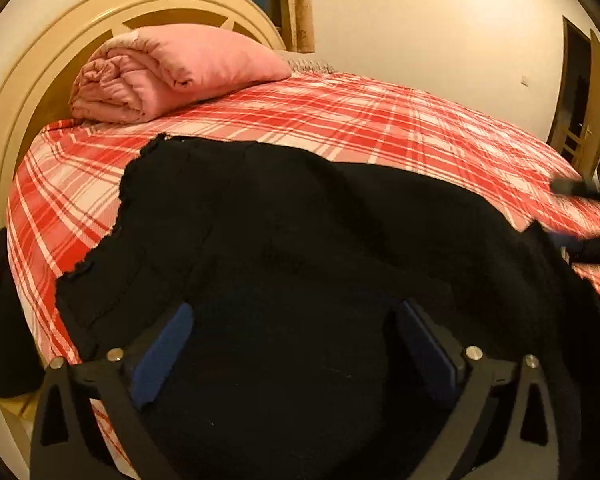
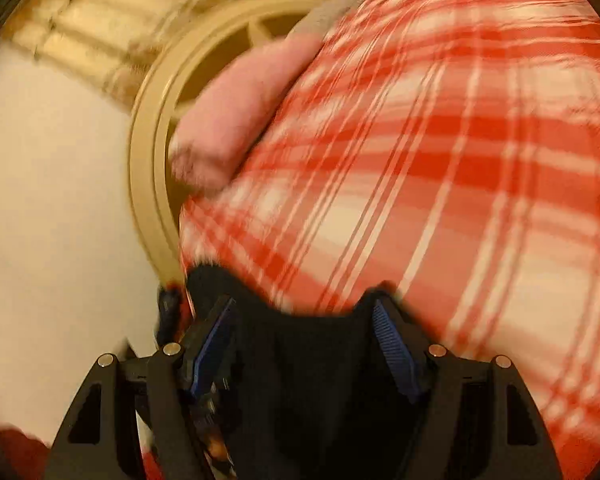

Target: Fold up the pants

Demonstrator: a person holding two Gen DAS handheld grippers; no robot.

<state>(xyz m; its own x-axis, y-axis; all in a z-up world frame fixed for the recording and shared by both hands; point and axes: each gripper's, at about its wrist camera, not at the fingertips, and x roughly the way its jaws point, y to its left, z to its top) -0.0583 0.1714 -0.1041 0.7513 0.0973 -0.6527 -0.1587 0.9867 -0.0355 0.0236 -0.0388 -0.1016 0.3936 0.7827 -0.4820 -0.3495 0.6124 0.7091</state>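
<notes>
Across the near edge of the bed (image 1: 380, 120) the black pants (image 1: 280, 232) lie spread on the red plaid sheet, their waistband toward the headboard (image 1: 32, 92). Left gripper (image 1: 296, 320) hovers over them, fingers apart. Right gripper (image 2: 304, 316), fingers apart, has black cloth between them; a pink quilt (image 1: 172, 68) sits by the headboard

Plaid bed (image 1: 380, 120): black pants (image 1: 300, 240), pink quilt (image 1: 172, 68)

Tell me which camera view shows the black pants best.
The left wrist view: the black pants lie spread across the plaid bedsheet, sharp, waistband edge visible. The right wrist view is blurred and shows only a dark patch between its fingers.
</notes>
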